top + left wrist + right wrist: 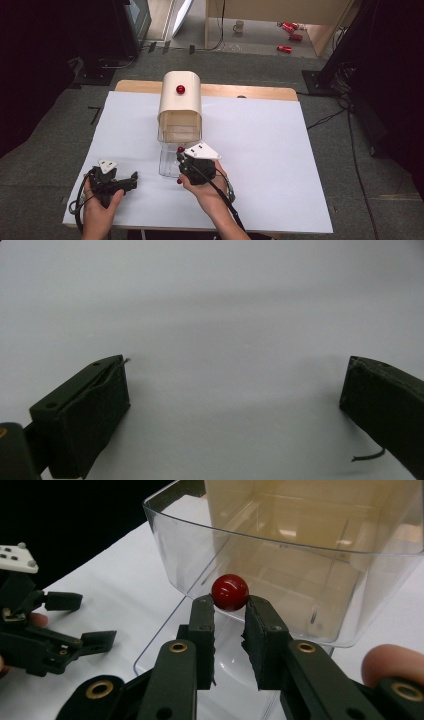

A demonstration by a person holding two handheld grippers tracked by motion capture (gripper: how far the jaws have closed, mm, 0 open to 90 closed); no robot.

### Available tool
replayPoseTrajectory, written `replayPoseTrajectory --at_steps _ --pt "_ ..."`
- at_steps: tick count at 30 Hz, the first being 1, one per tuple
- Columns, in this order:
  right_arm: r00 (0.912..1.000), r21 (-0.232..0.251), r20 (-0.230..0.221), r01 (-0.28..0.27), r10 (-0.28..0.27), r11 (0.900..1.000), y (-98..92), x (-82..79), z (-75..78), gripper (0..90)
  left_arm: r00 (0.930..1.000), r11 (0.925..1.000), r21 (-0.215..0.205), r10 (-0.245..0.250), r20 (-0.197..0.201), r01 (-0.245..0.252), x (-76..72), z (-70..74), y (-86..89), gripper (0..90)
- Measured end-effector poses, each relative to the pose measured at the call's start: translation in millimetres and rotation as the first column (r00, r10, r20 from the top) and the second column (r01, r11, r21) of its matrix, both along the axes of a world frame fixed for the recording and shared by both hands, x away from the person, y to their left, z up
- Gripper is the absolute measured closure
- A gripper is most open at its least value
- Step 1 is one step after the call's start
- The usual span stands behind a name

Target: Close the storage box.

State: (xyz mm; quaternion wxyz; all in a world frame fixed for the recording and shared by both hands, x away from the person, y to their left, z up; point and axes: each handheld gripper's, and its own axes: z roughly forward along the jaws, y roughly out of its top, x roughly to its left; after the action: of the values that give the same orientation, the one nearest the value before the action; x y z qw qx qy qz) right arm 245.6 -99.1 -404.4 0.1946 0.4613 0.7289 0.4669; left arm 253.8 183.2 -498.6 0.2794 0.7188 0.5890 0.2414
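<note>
Right hand-held gripper (229,611) pinches red knob (230,592) on clear drawer (300,555), part-drawn from cream box (180,100), mid-bench. Left hand-held gripper (131,181) spread wide, empty, near front-left corner. Step looks like drawer pull; next: straight pull toward front edge.

Grey carpet floor (45,145), red cans (289,31)

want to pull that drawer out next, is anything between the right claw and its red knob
Nothing visible. The right claw has its jaws on either side of the red knob on the clear drawer. The left claw sits open on the white table, off to the side.
</note>
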Motion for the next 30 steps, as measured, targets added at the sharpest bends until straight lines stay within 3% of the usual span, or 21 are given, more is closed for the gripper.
replayPoseTrajectory --at_steps 21,30 --pt "0.9996 -0.019 -0.014 0.025 -0.025 1.000 5.5 50.0 3.4 75.9 1.0000 1.0000 0.000 0.000 0.003 0.000 0.1 -0.1 0.0 0.0" --pt "0.9997 -0.008 -0.015 0.021 -0.021 1.000 4.7 61.4 3.0 75.5 1.0000 1.0000 0.001 0.001 0.004 -0.001 0.1 -0.2 0.0 0.0"
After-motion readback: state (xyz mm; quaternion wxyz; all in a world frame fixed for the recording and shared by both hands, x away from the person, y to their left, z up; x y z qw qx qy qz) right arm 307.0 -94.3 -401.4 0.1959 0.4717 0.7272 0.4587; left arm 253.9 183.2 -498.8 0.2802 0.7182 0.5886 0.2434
